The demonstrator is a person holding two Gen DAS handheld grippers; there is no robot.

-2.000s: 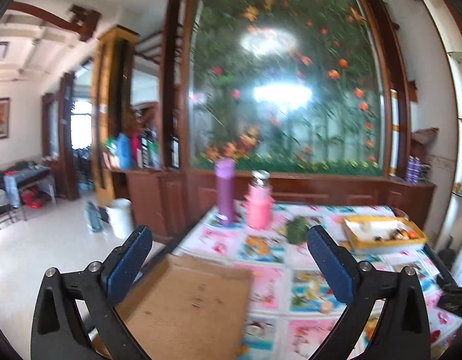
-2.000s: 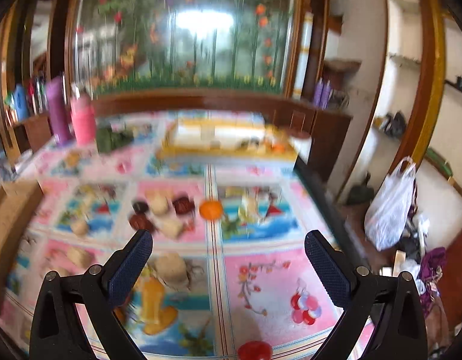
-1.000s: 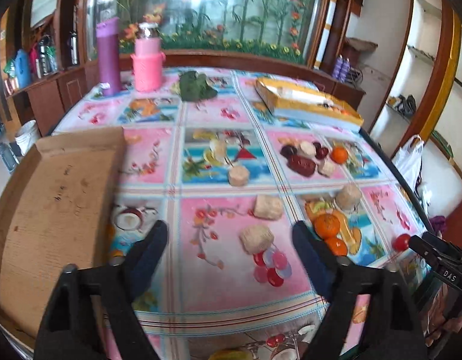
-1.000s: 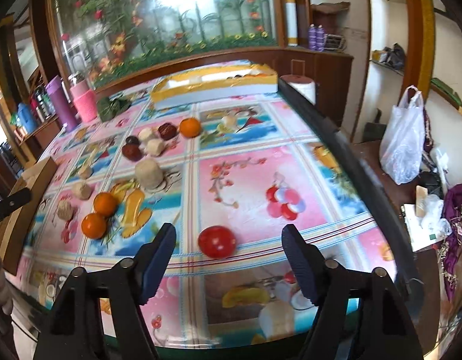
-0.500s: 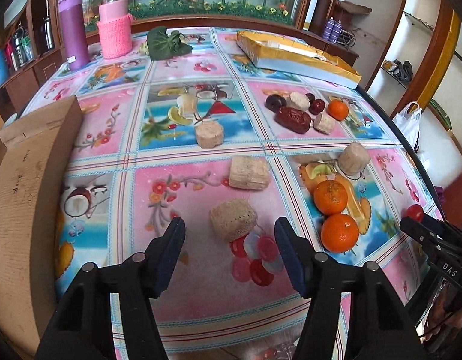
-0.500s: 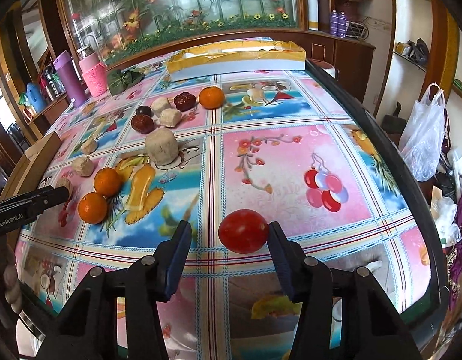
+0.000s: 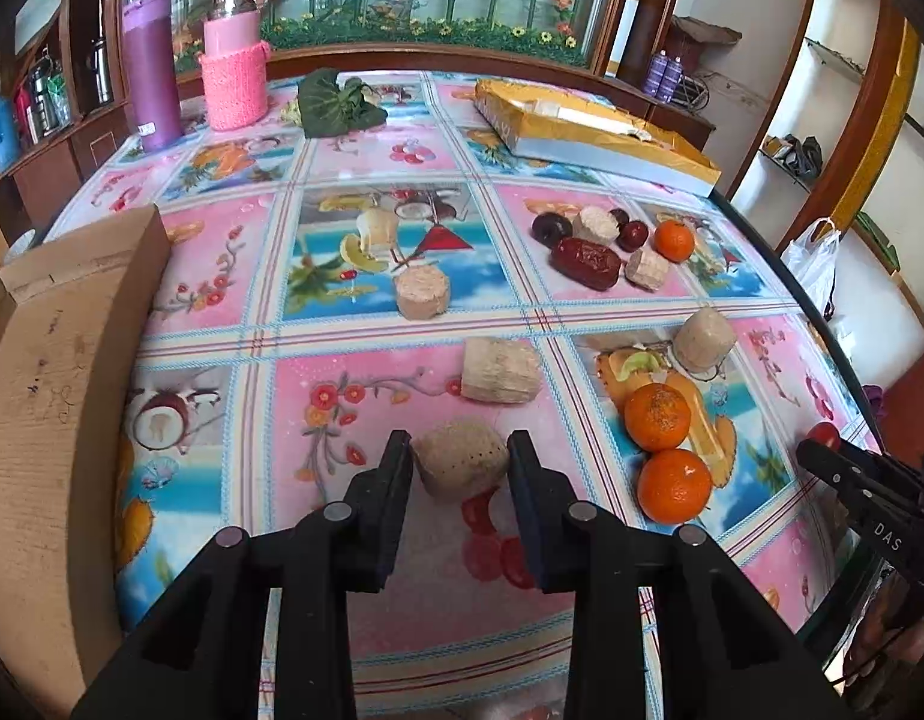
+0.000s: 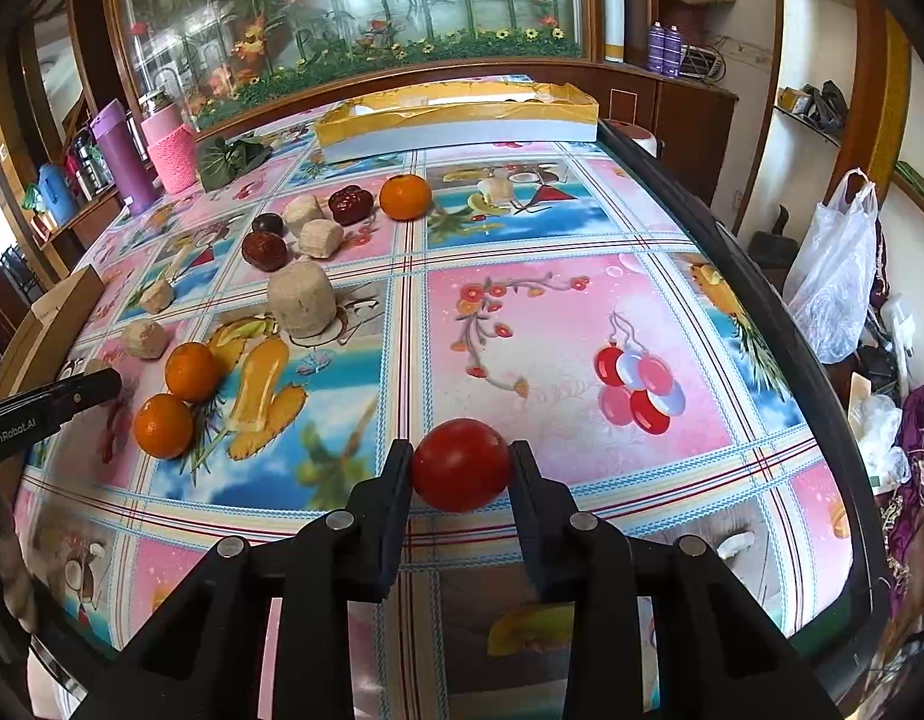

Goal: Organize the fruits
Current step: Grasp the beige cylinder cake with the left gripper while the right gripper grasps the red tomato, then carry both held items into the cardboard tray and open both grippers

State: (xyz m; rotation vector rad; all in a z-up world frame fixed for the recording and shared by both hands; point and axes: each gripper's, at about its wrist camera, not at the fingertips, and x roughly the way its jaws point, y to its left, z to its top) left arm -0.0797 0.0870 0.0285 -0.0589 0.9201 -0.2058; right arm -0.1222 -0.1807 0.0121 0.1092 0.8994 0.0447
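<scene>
with both claws down low over the patterned tablecloth [image 7: 210,276], near edge of the table. far left: cardboard box [image 7: 48,360] along the left edge, purple tumbler [image 7: 152,69] and pink knit-sleeved bottle [image 7: 233,63] at the far left corner, green leaf bundle [image 7: 336,102] just right of them. left gripper [image 7: 460,468] narrowed to a small gap, both pads touching the sides of a tan cut fruit chunk [image 7: 460,465] resting on the cloth at near centre-left. another tan chunk [image 7: 501,370] just beyond it, a round tan slice [image 7: 422,294] farther still. to the right, two oranges [image 7: 657,417] side by side, nearly touching, with a pale cylindrical chunk [image 7: 704,331] behind. farther right, a cluster of dark red dates [image 7: 584,263], pale pieces and a third orange [image 7: 673,240]. long yellow-rimmed box [image 8: 456,120] at the far edge. right gripper [image 8: 460,468] likewise nearly closed, pads pressed against a red tomato [image 8: 460,465] sitting near the right front of the table. white plastic bag [image 8: 834,282] off the table, far right.
</scene>
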